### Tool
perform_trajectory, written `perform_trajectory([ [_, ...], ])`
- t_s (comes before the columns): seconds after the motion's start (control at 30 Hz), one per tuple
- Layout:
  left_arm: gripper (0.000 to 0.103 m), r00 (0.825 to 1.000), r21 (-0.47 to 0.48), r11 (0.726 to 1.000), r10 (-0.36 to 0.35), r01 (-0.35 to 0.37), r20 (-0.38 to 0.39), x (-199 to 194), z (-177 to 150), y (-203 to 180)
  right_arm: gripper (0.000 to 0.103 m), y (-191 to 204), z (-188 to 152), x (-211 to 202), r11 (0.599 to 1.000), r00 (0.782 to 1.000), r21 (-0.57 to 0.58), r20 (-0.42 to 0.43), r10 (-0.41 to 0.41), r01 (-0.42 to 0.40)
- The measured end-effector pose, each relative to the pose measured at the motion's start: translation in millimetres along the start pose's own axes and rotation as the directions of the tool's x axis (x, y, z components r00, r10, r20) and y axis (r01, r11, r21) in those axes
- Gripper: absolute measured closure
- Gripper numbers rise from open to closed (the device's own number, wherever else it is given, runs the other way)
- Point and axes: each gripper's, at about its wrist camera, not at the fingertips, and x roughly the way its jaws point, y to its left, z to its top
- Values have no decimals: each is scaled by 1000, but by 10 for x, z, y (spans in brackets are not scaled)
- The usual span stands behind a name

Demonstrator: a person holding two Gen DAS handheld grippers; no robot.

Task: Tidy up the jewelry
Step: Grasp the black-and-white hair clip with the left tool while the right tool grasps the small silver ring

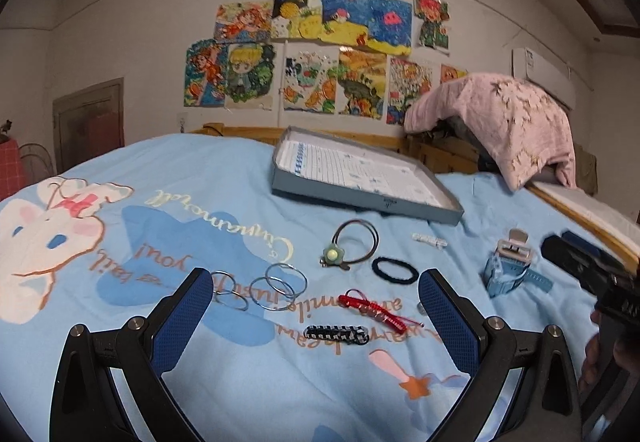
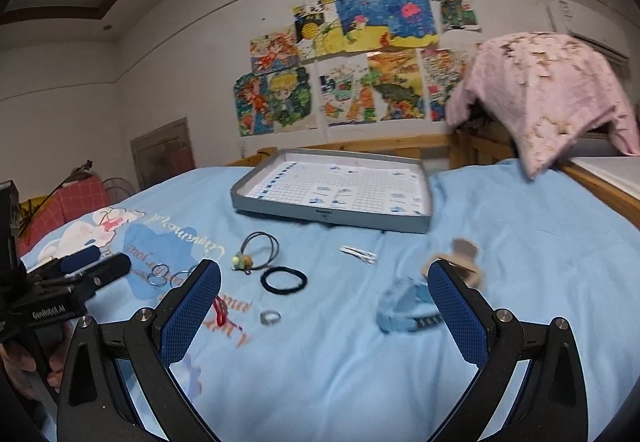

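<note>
Jewelry all loose on the blue bed, mid frame | grey box above it has nothing in it | left tool spread wide, holds nothing | right tool spread wide, holds nothing | task looks just begun, every piece left to sort

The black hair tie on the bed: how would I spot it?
Start at the grey tray lying on the blue bedsheet, then come toward the camera. The black hair tie lies flat just right of the looped cord with a green flower charm. It alone is a plain, thick, fuzzy black ring.
</note>
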Motion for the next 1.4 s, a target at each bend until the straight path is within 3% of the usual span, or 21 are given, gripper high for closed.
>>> perform_trajectory([
  [0.1,2,999,12,1000,-8,9,-41,156,-64,32,2,25,12,221,999,999,-4,-21,44,-44],
  [0.17,8,997,5,1000,-21,22,-77,258,-121,57,9,50,-15,377,998,997,-5,-40,70,-70],
  [0.23,12,994,2,1000,-28,28,-105,340,-171,78,29,77,-62,525,996,994,-5,-72,88,-89],
  [0.27,17,993,-3,999,-35,35,-116,371,-194,89,32,81,-86,586,995,992,-1,-89,95,-95],
  [0.5,27,984,13,997,-75,78,-161,522,-328,78,46,143,-379,861,989,970,10,-192,148,-149],
  [0.63,39,976,19,996,-82,88,-201,629,-391,67,55,185,-480,934,986,960,-7,-231,159,-166],
  [0.77,45,971,6,994,-102,106,-214,684,-423,94,55,243,-545,990,982,949,-44,-267,165,-183],
  [1.0,47,960,-19,986,-167,167,-225,758,-437,104,55,266,-560,1025,978,939,-48,-289,183,-205],
  [1.17,47,958,-15,990,-142,143,-251,860,-455,90,56,287,-577,1077,976,932,-52,-311,187,-213],
  [1.3,63,957,-3,991,-131,135,-259,877,-466,66,71,330,-622,1183,974,915,-59,-358,186,-221],
  [1.4,71,957,-11,990,-136,138,-257,865,-472,67,71,347,-629,1170,973,914,-65,-361,186,-223],
])
